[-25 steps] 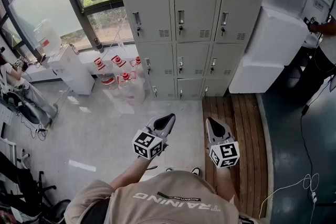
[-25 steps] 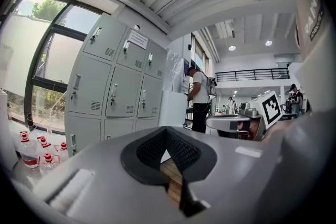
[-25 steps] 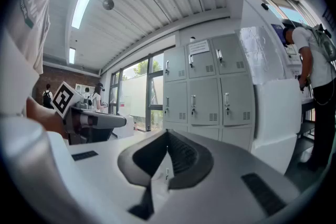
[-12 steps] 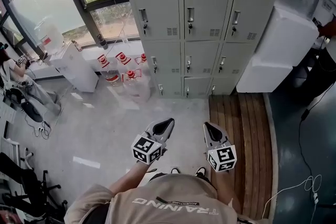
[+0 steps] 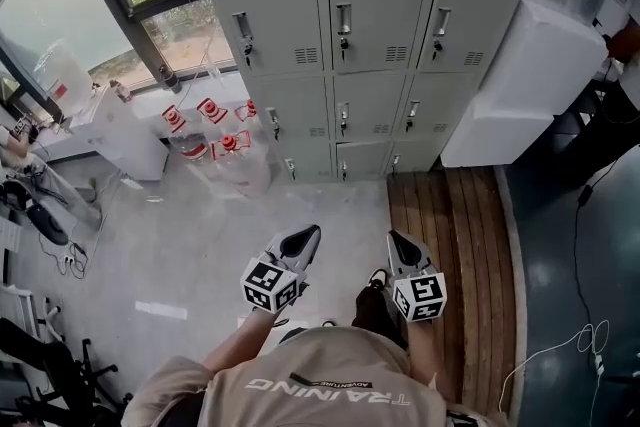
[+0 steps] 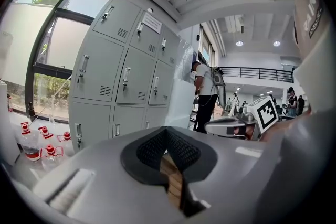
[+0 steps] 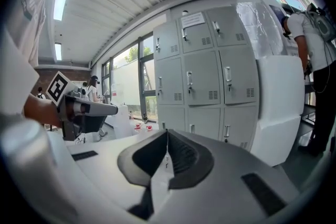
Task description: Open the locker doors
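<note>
— How much of the lockers (image 5: 340,35) did the head view take in?
— The top row was cut off by the upper edge.
— And the paper label (image 6: 152,22) on one door?
— Too small to read in either gripper view.
— Bystanders?
— Only an arm (image 5: 622,43) at the right edge, its owner out of frame; figures (image 6: 234,104) down the hall were too small to tell.

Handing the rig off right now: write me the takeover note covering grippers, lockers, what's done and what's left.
Left gripper: shut, empty, held low in front of the body.
Right gripper: shut, empty, beside the left one.
Lockers: ahead across the floor, well away from both grippers; every door in view is closed.
Done: no door opened.
Left: step up, probably starting at a door handle, and open the doors.
</note>
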{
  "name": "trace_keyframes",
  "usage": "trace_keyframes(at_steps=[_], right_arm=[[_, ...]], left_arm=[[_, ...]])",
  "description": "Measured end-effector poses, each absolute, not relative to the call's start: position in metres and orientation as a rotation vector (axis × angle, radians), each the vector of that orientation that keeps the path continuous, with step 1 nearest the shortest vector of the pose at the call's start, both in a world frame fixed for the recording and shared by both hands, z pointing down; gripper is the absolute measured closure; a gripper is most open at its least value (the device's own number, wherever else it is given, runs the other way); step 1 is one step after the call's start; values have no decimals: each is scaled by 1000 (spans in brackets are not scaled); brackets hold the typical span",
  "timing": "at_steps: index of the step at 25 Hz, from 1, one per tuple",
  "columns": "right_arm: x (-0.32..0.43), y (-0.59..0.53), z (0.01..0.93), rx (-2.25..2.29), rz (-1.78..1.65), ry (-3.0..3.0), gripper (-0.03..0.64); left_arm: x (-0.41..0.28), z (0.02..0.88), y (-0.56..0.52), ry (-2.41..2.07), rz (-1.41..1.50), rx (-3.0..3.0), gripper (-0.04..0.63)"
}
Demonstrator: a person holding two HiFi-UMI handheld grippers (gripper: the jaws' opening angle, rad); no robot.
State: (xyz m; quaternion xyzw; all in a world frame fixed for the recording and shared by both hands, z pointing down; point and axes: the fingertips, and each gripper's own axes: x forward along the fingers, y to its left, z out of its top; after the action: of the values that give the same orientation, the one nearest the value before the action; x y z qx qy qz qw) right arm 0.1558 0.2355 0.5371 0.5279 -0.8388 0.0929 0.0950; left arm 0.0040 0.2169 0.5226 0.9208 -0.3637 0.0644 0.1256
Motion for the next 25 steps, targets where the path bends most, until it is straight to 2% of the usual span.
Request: trace_keyframes(at_steps=[15,25], right_arm=[[294,-3,551,1497,273,-2464,606],[315,-93,577,1539,373,-2400,606]], left_arm=[[127,506,-8,-1122,182,2684,588],[163,514,-112,-1011,189,2708,589]])
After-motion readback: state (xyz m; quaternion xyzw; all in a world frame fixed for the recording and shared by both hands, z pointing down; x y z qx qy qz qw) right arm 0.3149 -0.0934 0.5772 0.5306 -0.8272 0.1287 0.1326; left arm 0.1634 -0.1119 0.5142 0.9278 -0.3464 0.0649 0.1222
